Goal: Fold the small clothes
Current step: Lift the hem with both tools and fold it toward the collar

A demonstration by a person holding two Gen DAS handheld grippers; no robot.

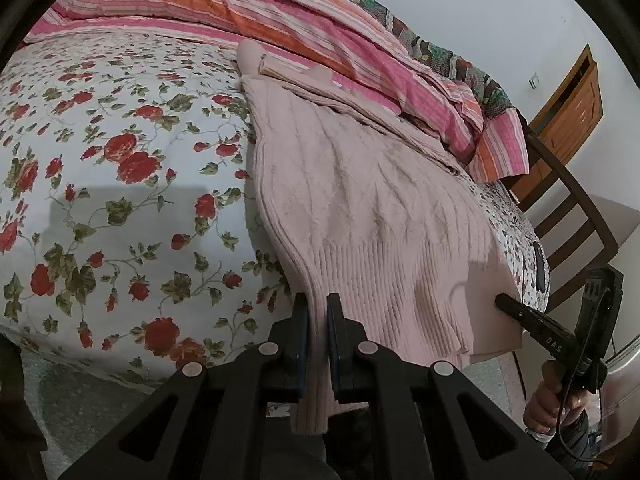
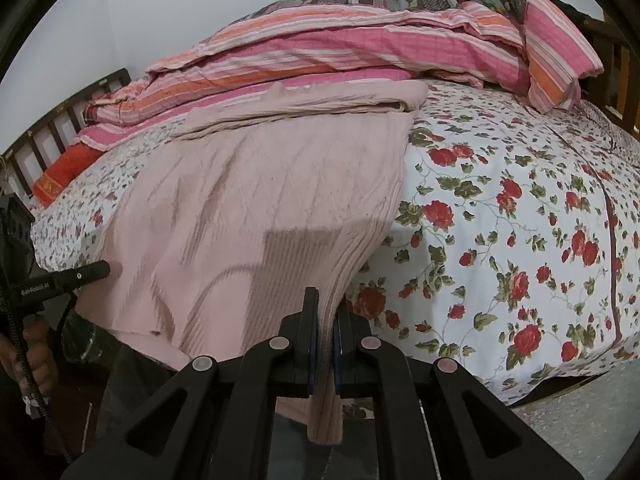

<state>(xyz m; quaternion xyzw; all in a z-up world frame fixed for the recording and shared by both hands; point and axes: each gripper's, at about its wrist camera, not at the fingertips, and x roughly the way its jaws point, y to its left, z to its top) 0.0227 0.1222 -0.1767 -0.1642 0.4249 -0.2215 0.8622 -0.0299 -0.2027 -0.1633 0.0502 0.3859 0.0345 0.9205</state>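
Note:
A pale pink cable-knit sweater [image 1: 360, 208] lies on the floral bedsheet [image 1: 120, 160], its ribbed hem hanging over the bed's near edge. My left gripper [image 1: 318, 308] is shut on the hem's left corner. My right gripper [image 2: 328, 308] is shut on the hem's right corner of the sweater [image 2: 260, 192]. Each gripper shows in the other's view: the right one [image 1: 504, 300] at the sweater's far corner, the left one [image 2: 102, 268] likewise. The sweater's upper part is folded back near the striped quilt.
A pink and orange striped quilt [image 1: 280, 12] is piled along the far side of the bed. A wooden chair [image 1: 568, 200] and a wooden cabinet [image 1: 572, 108] stand to the right. A wooden headboard [image 2: 60, 120] is at the left in the right wrist view.

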